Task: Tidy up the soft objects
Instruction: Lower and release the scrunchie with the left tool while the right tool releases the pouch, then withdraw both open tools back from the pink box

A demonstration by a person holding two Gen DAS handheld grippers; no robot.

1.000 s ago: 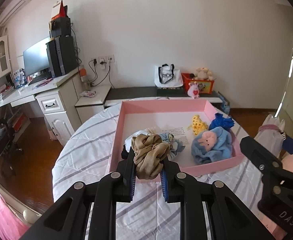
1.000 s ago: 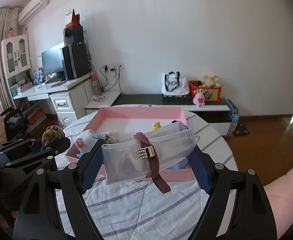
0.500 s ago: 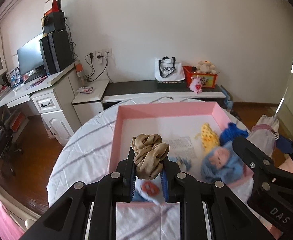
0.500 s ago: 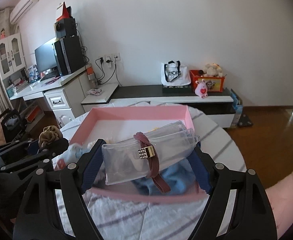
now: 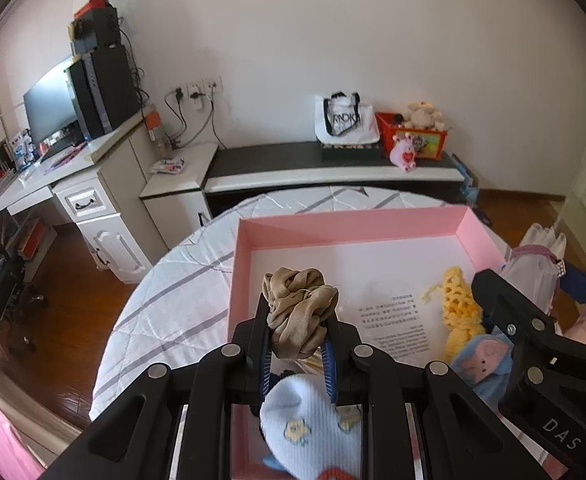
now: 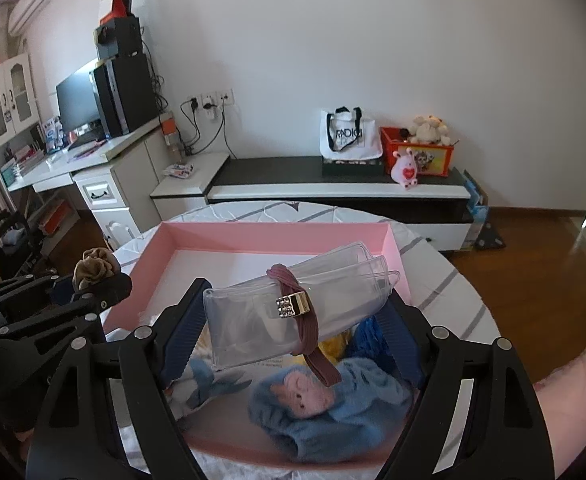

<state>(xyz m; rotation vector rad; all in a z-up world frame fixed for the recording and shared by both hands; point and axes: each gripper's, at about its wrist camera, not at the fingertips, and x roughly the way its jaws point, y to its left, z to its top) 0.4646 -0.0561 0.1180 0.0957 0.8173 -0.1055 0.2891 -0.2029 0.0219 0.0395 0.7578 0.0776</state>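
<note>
Your left gripper [image 5: 297, 334] is clamped on a tan fabric scrunchie [image 5: 299, 312], held above the near left part of the pink tray [image 5: 349, 222]. Your right gripper [image 6: 293, 316] holds a clear plastic pouch [image 6: 253, 312] between widely spread fingers; a maroon band with a gold clasp [image 6: 295, 304] wraps the pouch. The tray rests on the round worktop [image 5: 173, 304], which is covered by a white striped cloth. Inside the tray lie a yellow crocheted item [image 5: 457, 312], a blue plush with a pink face [image 6: 325, 404] and a light blue sock with flower print [image 5: 313, 428]. The sock sits directly below the left gripper.
</note>
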